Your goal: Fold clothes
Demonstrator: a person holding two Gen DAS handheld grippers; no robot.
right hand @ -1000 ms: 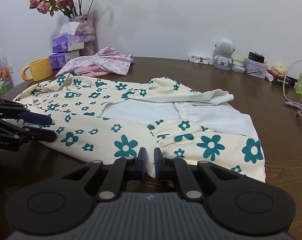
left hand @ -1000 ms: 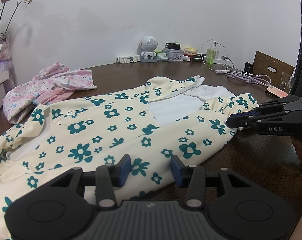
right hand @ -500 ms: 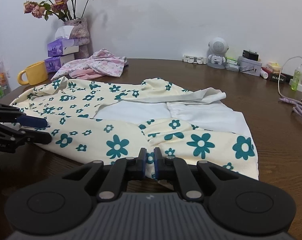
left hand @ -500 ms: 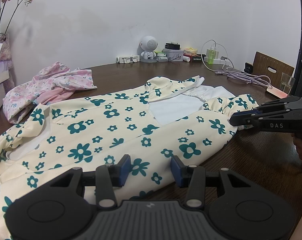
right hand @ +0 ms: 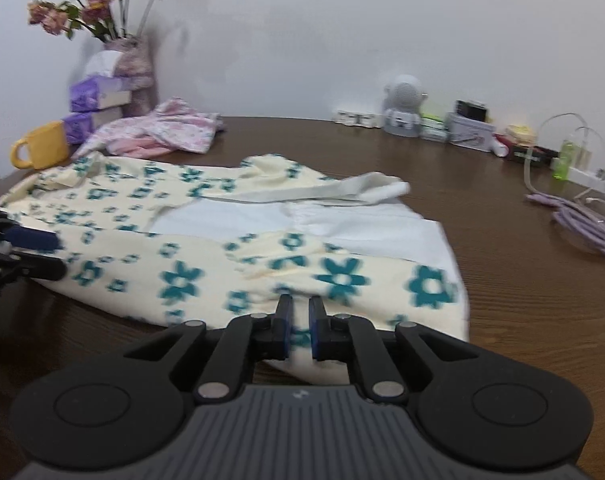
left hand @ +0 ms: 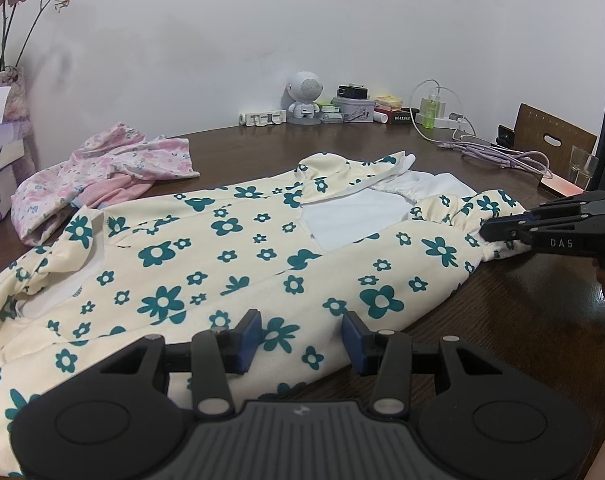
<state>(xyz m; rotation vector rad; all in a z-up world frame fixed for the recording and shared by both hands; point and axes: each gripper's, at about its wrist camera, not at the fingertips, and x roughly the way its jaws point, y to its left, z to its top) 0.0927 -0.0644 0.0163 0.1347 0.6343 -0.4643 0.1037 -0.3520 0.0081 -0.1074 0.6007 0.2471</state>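
Note:
A cream garment with teal flowers (left hand: 222, 256) lies spread across the brown table (left hand: 522, 320), its white lining showing near the middle. In the left wrist view my left gripper (left hand: 302, 340) hovers open over the garment's near edge, cloth lying flat under its blue pads (left hand: 250, 336). My right gripper (left hand: 484, 234) comes in from the right and is shut on the bunched hem at the garment's end. The blurred right wrist view shows the garment (right hand: 206, 252) with a fold pinched in the right gripper (right hand: 300, 324). The left gripper (right hand: 50, 252) sits at the far left edge.
A pink floral garment (left hand: 114, 168) lies heaped at the back left beside tissue boxes (right hand: 98, 92), a flower vase (right hand: 134, 76) and a yellow mug (right hand: 42, 146). A robot-shaped speaker (left hand: 304, 98), small boxes, purple cables (left hand: 498, 156) and a glass (left hand: 580, 164) line the back and right.
My right gripper has drawn a little to the right with the garment's end in it, and its view has tilted and blurred. The left gripper has stayed put.

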